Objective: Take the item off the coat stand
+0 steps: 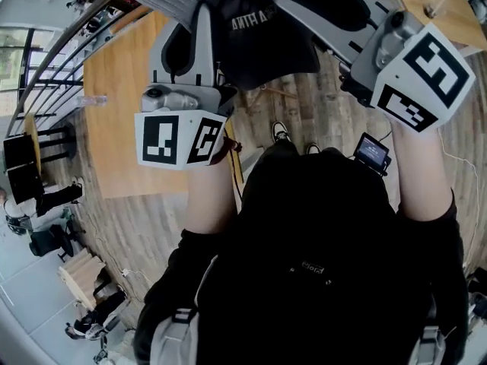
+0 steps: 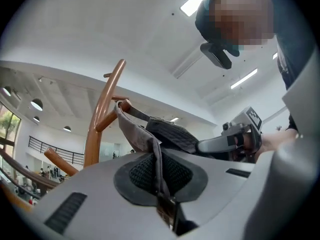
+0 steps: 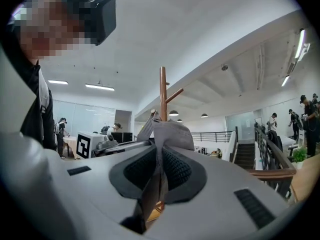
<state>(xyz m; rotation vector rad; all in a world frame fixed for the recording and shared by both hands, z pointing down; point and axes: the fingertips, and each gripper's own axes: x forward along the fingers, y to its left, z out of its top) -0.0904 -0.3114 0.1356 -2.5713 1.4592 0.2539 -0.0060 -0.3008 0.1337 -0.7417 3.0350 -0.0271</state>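
A dark cap [image 1: 259, 36] with pale lettering hangs high in the head view, between both raised grippers. Seen from the left gripper view, the cap [image 2: 165, 134] hooks over a peg of the brown wooden coat stand [image 2: 102, 119]. My left gripper [image 2: 159, 181] is shut on a fold of its fabric, and in the head view it [image 1: 199, 21] meets the cap's left side. My right gripper [image 3: 159, 171] is shut on the cap [image 3: 165, 129] from the other side, with the stand's pole [image 3: 163, 91] upright behind. Each gripper shows in the other's view.
A wooden table [image 1: 125, 105] stands at the left below, beside a curved black railing [image 1: 53, 59]. A small screen device [image 1: 373, 152] is at the person's right wrist. Stairs [image 3: 245, 154] and several people are in the background.
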